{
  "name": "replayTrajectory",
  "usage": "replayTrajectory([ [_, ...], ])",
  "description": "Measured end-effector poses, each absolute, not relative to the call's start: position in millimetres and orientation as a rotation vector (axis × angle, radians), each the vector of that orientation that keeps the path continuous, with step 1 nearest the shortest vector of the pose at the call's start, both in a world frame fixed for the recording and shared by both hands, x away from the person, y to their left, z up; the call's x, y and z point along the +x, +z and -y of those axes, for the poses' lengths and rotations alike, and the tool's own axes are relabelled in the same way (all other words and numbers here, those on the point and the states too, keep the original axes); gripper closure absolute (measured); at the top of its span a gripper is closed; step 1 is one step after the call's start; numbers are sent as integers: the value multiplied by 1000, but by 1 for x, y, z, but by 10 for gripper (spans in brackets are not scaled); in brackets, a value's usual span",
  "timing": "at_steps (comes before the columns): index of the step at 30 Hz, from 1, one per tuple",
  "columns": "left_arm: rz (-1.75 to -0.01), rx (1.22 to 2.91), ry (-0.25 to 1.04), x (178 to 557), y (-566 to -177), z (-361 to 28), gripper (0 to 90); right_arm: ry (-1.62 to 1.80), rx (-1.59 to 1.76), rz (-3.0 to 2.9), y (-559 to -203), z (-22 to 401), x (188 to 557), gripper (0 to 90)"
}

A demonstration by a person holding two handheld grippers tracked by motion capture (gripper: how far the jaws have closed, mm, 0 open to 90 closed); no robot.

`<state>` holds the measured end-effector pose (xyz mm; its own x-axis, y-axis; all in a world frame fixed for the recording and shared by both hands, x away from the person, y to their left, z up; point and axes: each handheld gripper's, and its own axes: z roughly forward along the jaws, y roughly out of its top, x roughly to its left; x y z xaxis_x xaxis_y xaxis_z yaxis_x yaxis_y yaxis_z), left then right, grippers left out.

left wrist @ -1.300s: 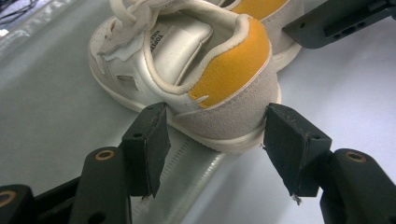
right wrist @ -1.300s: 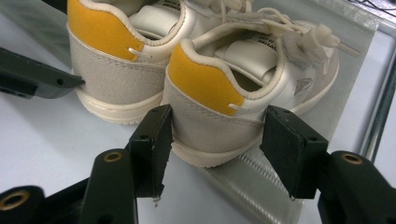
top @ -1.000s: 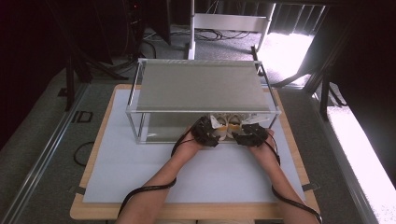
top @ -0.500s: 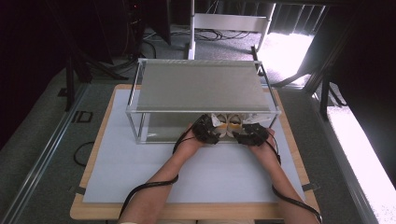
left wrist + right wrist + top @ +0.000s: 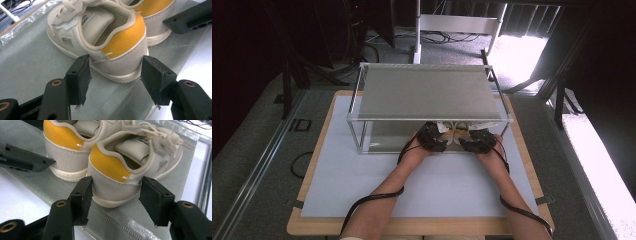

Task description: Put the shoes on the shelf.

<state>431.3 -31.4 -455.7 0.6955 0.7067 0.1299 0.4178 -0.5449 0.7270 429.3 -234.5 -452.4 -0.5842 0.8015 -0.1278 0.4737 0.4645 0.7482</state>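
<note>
Two small cream sneakers with yellow heel patches stand side by side under the rack (image 5: 432, 92), a metal frame with a grey top panel, on the grey fabric sheet (image 5: 30, 75) that lines the rack's floor. Both heels face the open front of the rack, toward the person.

Left tool (image 5: 432, 138): positioned at the front edge of the rack, pointing in under the top panel. In the left gripper view its jaws stand about half open on either side of the heel of the left sneaker (image 5: 105, 37). The left pad lies against or just beside the heel's side; the right pad stands just clear of it with a narrow gap showing. No firm grip is evident; the shoe rests flat on the sheet.

Right tool (image 5: 475, 142): positioned just beside the left tool at the same front edge of the rack. In the right gripper view its jaws are likewise about half open, straddling the heel of the right sneaker (image 5: 130, 162). The left pad is at the heel's side, contact uncertain; the right pad is slightly apart from it. The shoe sits flat on the sheet.

The rack stands on a white mat (image 5: 362, 185) covering the wooden surface (image 5: 312, 227).
</note>
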Motion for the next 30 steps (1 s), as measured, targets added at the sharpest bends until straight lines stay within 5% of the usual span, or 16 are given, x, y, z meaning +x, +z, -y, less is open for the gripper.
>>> replayTrajectory([
  [10, -816, 2114, 516, 409, -441, 20, 183, 1076, 1084, -2167, -447, 249, 405, 334],
  [14, -775, 2093, 492, 399, -436, 18, 180, 1128, 1076, -2155, -443, 250, 394, 317],
  [17, -713, 2122, 528, 393, -436, 15, 89, 1190, 1066, -2174, -441, 251, 382, 213],
  [30, -668, 2091, 497, 362, -433, -1, 83, 1207, 1042, -2149, -454, 264, 356, 137],
])
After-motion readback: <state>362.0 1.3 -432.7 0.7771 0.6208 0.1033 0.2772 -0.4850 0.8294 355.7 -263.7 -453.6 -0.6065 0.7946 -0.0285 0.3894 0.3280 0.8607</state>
